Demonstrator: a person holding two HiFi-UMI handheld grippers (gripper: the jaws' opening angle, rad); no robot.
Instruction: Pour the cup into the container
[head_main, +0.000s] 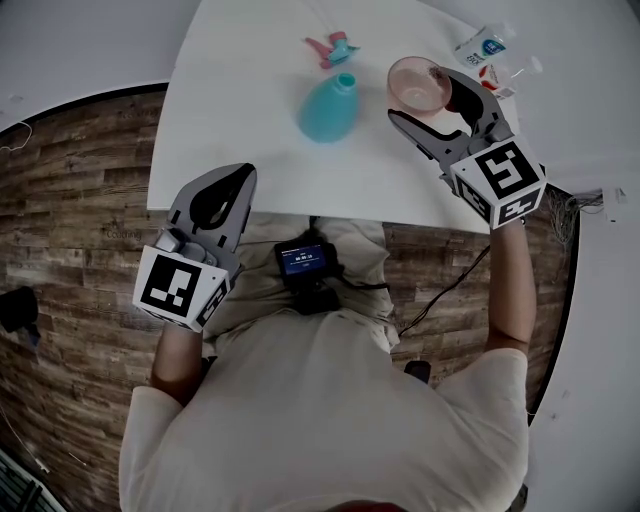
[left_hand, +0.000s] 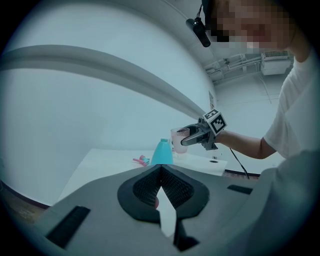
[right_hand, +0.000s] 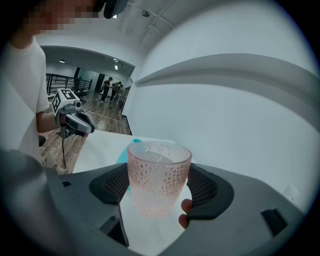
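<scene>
The right gripper (head_main: 416, 93) is clamping its fingers on the upright cup (right_hand: 159, 175) above the worktop (head_main: 250, 120). The bottle (head_main: 328, 108) is standing just to its left. The left gripper (head_main: 240, 176), fingers together, is hanging farther off.

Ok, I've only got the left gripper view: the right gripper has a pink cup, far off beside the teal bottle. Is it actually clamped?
Observer: Yes. The right gripper view shows the right gripper pressing a pad on each side of the cup.
Operator: Is the teal bottle open?
Observer: The head view shows its neck uncapped; a pink and teal spray head lies on the table beyond it.
</scene>
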